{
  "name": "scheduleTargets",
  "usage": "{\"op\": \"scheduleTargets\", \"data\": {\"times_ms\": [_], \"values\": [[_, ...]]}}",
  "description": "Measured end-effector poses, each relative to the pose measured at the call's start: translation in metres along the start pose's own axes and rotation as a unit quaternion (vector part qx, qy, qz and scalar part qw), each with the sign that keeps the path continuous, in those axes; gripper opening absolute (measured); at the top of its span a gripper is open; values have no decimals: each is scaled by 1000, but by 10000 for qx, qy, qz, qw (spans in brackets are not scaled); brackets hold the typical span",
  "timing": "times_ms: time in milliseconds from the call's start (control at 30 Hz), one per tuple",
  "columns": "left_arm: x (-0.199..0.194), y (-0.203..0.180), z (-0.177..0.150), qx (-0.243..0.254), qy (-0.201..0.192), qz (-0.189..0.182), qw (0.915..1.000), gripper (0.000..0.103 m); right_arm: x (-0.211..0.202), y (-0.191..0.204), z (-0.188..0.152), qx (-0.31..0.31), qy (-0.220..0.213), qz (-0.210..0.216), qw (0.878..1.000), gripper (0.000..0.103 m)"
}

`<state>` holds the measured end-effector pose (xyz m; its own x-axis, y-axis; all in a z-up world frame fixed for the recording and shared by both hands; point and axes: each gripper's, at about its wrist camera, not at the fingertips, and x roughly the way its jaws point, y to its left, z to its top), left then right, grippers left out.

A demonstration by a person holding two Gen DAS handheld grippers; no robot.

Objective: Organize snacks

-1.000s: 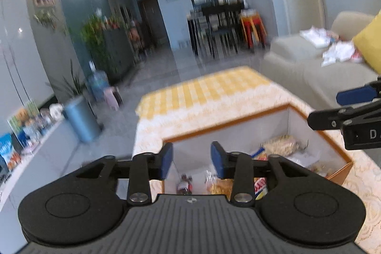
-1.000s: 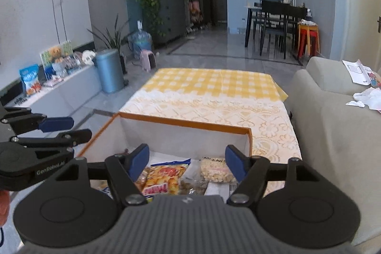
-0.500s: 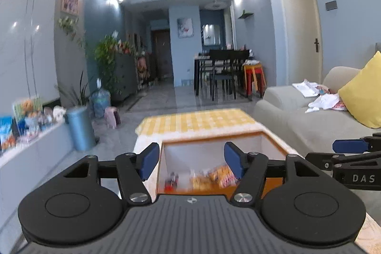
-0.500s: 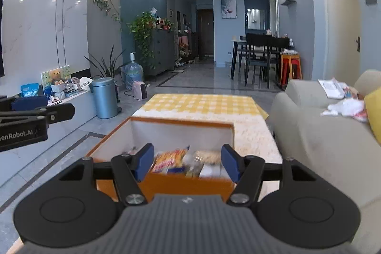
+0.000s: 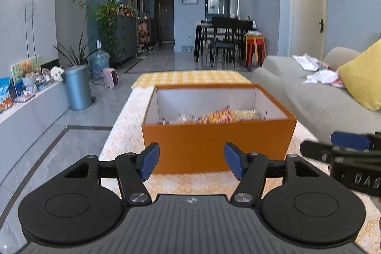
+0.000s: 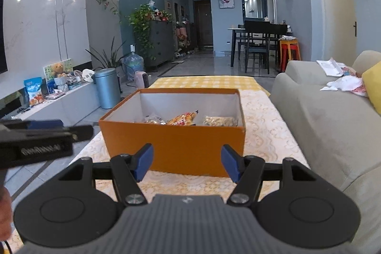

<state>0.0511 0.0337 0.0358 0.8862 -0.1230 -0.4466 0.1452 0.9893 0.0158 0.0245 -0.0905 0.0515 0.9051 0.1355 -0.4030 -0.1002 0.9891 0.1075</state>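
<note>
Snacks sit inside the orange box in the middle of the coffee table, bare tablecloth along its edges. Left gripper and right gripper both hover short of its near wall, jaws spread, holding nothing.

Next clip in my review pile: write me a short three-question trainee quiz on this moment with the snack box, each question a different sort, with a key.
1. True or false: the left gripper is shut on a snack packet.
2. Multiple choice: where do the snack packets lie? A) on the grey fabric sofa B) inside the open orange cardboard box C) on the grey tiled floor
3. Fill in: the box stands on a table covered with a cream and yellow ____.

Key
1. False; both the left gripper and the right gripper are open and hold nothing.
2. B
3. tablecloth
</note>
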Motion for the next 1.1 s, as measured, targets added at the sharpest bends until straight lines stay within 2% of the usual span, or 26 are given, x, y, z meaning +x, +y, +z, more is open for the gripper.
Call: {"op": "scheduleTargets", "data": {"times_ms": [300,1100], "values": [[7,-3,-22,52,369,70,9993,74,13,-8,-8,158,100,-151,9997,62],[2,-6,-20,-12,418,94,9991,74,14,-5,-9,96,158,-118,9998,62]]}}
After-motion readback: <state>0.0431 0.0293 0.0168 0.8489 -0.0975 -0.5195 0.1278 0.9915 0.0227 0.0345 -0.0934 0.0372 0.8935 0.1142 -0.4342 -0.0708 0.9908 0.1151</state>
